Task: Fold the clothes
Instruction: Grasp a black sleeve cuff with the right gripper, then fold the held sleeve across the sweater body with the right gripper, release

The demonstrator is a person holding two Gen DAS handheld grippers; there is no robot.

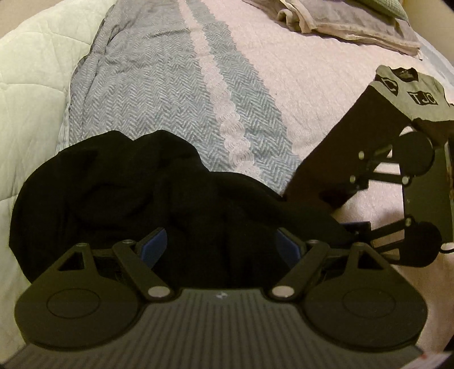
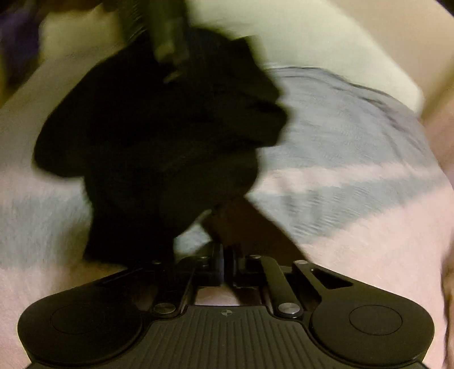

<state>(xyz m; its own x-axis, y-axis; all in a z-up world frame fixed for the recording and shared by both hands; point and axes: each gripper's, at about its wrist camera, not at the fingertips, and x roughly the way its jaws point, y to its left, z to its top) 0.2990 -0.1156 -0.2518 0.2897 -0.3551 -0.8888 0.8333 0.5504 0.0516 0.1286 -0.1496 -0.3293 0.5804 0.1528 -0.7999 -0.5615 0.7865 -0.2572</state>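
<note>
On the bed (image 1: 176, 93) — crumpled black garment (image 1: 119, 193).

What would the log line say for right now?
step: fold clothes | left gripper: jaws open over black garment | right gripper: jaws shut, hold unclear | surface: bedspread

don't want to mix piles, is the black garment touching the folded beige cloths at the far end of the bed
Apart. The left wrist view shows bare bedspread between the black garment and the folded beige cloths.
</note>
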